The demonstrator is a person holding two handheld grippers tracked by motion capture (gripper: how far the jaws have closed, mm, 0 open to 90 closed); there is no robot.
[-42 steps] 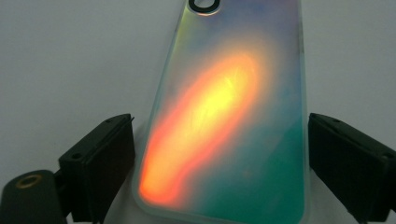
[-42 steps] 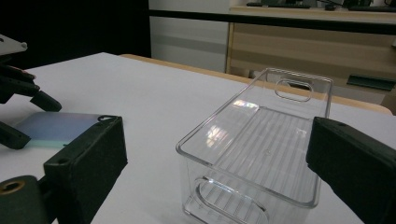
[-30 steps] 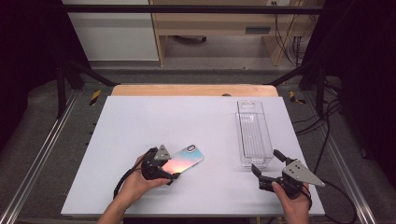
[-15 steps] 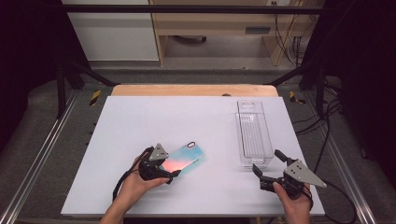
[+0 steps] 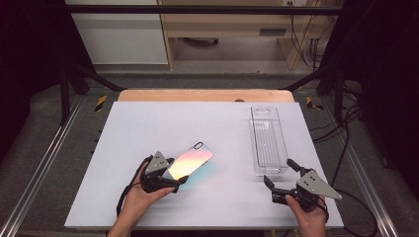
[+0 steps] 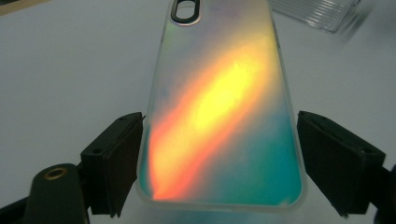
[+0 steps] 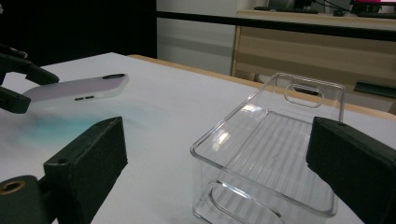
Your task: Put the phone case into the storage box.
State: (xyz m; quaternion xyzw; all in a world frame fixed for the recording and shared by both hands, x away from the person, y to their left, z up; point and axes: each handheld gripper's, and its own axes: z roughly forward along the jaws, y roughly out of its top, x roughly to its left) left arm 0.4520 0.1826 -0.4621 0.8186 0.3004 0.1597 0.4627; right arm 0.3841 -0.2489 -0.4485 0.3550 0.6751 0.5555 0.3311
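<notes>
While the left gripper (image 5: 170, 178) clamped the near end of an iridescent phone case (image 5: 190, 161), lifting it tilted above the white table (image 5: 148, 123), the right gripper (image 5: 280, 178) hovered with jaws spread wide just before the near end of a clear plastic bin (image 5: 268, 140) at the table's right side.
</notes>
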